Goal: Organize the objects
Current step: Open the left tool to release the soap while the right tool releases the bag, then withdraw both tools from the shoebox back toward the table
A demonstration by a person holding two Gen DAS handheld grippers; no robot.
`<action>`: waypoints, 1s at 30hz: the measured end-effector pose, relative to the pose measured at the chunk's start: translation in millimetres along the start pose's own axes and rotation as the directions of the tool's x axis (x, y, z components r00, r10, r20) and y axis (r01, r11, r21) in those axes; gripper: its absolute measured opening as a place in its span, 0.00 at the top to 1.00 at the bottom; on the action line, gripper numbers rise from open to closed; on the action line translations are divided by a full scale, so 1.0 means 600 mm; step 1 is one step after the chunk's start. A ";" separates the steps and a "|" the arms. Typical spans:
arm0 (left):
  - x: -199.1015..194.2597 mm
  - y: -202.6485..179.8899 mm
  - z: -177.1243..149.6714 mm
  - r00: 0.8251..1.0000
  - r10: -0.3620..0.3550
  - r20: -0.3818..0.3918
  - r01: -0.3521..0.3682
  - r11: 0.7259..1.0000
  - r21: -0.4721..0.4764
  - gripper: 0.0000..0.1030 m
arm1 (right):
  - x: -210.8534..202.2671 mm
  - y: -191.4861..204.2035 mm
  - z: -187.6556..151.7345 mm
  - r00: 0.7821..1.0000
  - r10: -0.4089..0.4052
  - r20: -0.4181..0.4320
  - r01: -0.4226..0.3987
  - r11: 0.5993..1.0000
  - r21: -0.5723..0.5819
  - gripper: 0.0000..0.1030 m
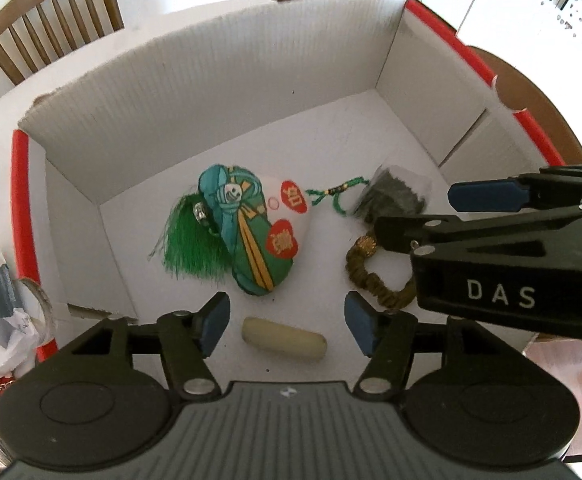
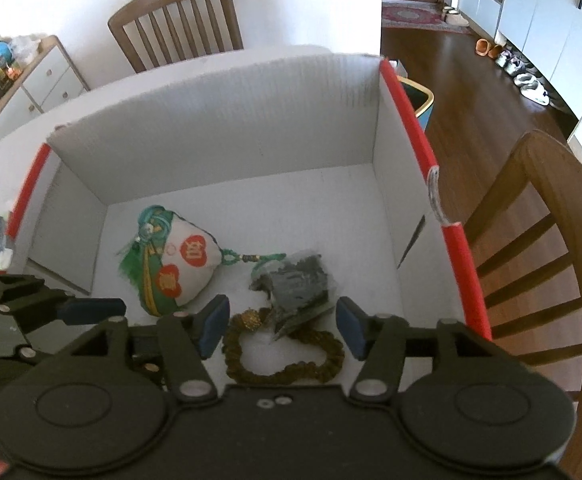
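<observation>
Four items already on white box (image 1: 219,92) floor: embroidered pouch (image 1: 259,240), dark packet (image 2: 299,280), bead loop (image 2: 283,356), pale oblong piece (image 1: 285,344) near front edge. Left gripper (image 1: 287,324) and right gripper (image 2: 279,328) both spread, holding nothing. Remaining clutter unclear.

You see a matt corrugated cardboard box (image 1: 227,76), a shiny embroidered cloth pouch (image 1: 251,236) with silky tassel (image 1: 189,244), and wooden chairs (image 2: 179,20).
</observation>
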State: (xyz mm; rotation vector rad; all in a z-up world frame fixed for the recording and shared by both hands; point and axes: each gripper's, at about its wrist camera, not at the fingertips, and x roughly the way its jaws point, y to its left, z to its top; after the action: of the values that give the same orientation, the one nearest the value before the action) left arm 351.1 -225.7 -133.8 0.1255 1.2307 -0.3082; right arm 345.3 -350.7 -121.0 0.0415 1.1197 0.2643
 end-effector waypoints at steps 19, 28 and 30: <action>-0.143 0.018 -0.046 0.980 -0.029 0.194 0.029 1.000 0.003 0.39 | -0.143 0.039 -0.023 0.989 -0.002 0.148 0.004 1.000 -0.012 0.29; -0.227 0.033 -0.100 0.955 -0.057 0.290 0.044 0.998 0.052 0.39 | -0.217 0.091 -0.057 0.973 0.021 0.231 -0.020 1.000 -0.007 0.22; -0.242 0.037 -0.112 0.950 -0.060 0.308 0.043 0.997 0.063 0.39 | -0.230 0.102 -0.065 0.969 0.028 0.245 -0.029 1.000 0.001 0.22</action>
State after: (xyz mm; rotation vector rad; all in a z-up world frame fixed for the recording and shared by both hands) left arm 253.5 -163.2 -21.5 0.0884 0.9150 -0.3924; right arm 242.6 -327.1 -6.1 0.0924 0.8739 0.2747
